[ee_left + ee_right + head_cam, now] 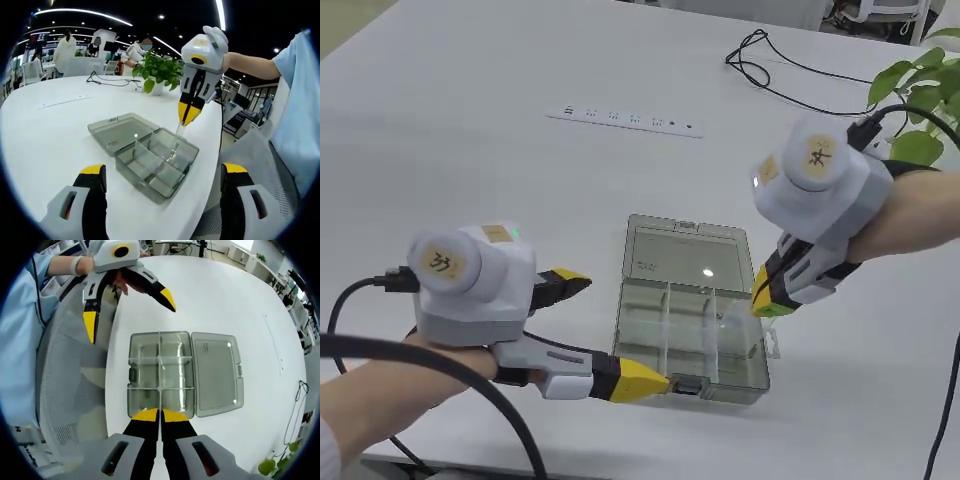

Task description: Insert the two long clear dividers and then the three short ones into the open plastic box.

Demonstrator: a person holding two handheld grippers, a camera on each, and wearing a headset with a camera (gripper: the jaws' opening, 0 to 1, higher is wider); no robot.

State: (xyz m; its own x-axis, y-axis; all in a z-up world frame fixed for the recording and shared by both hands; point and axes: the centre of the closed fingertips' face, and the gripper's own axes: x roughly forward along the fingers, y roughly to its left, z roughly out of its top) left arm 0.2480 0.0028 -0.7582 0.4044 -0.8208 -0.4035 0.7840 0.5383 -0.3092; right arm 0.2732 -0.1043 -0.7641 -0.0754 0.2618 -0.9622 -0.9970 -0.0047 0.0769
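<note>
Near the front edge of the table (470, 150), the open plastic box (730, 388) lies with its lid (685, 255) flat behind. The right gripper (767, 300) pinches a clear divider (177, 142) whose lower end reaches into the box. The left gripper (612, 330) hangs by the box's front-left corner, jaws spread wide.

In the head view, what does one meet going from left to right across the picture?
left tool, open → plastic box → right tool, shut on a clear divider → plant
</note>
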